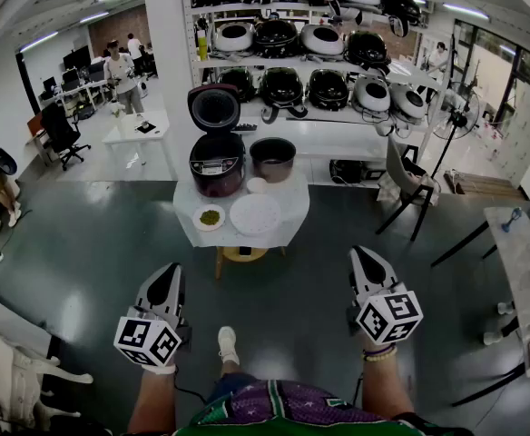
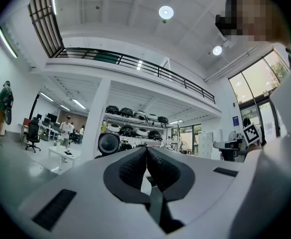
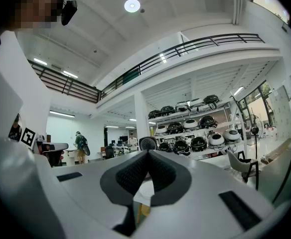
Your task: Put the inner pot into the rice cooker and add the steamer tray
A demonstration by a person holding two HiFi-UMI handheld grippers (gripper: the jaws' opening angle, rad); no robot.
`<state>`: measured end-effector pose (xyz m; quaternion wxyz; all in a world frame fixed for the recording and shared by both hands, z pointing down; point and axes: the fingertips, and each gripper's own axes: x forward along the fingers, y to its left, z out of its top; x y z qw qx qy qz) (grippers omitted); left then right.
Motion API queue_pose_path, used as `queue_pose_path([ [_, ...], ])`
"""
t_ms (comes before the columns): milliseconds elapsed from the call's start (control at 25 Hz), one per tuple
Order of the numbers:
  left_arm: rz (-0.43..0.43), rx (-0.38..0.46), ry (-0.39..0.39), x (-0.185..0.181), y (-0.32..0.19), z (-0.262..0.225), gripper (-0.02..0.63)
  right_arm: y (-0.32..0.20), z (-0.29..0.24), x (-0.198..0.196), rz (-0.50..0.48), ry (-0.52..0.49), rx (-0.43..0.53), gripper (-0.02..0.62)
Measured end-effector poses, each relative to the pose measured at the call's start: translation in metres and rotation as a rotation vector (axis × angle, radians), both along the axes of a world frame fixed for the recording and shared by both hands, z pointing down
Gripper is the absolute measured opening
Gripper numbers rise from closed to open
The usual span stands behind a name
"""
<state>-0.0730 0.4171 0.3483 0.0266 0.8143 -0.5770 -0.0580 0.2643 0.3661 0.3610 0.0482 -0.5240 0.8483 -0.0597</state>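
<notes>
A dark rice cooker with its lid up stands at the back left of a small white-clothed table. To its right sits the dark inner pot. The round white steamer tray lies at the table's front. My left gripper and right gripper are held level well short of the table, above the floor, both shut and empty. In the left gripper view the shut jaws point at the cooker's raised lid. The right gripper view shows its shut jaws below that lid.
A small dish of green stuff and a small white cup also sit on the table, with a wooden stool beneath. Behind are a white pillar and shelves of rice cookers. A chair and fan stand right.
</notes>
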Motion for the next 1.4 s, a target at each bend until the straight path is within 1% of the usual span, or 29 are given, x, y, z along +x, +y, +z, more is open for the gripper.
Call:
queue_pose_path([
  [320, 0.001, 0.004, 0.003, 0.003, 0.001, -0.001, 0.023, 0.000, 0.001, 0.001, 0.002, 0.004, 0.001, -0.005],
  [600, 0.015, 0.013, 0.001, 0.006, -0.009, -0.004, 0.023, -0.005, 0.001, 0.001, 0.004, 0.025, 0.013, 0.003],
  [720, 0.022, 0.013, 0.000, 0.008, -0.012, -0.004, 0.023, -0.003, -0.002, -0.007, -0.049, 0.038, 0.035, 0.005],
  [840, 0.029, 0.015, -0.004, 0.009, -0.019, -0.006, 0.023, -0.001, 0.000, -0.021, -0.129, 0.123, 0.044, 0.005],
  [880, 0.030, 0.017, -0.006, 0.009, -0.022, -0.006, 0.021, -0.002, 0.000, -0.024, -0.150, 0.137, 0.043, 0.005],
  [1040, 0.029, 0.023, -0.001, 0.010, -0.031, -0.012, 0.021, -0.006, 0.000, -0.026, -0.198, 0.105, 0.019, 0.005],
  [1160, 0.019, 0.027, 0.003, 0.011, -0.038, -0.015, 0.021, -0.012, 0.002, -0.021, -0.202, 0.067, 0.002, 0.005],
  [1280, 0.015, 0.005, 0.009, 0.013, -0.046, -0.011, 0.021, -0.024, 0.005, -0.018, -0.208, 0.027, -0.021, 0.005],
  [1400, 0.019, -0.015, -0.011, 0.017, -0.054, -0.009, 0.021, -0.041, 0.012, -0.024, -0.209, 0.047, -0.028, 0.005],
])
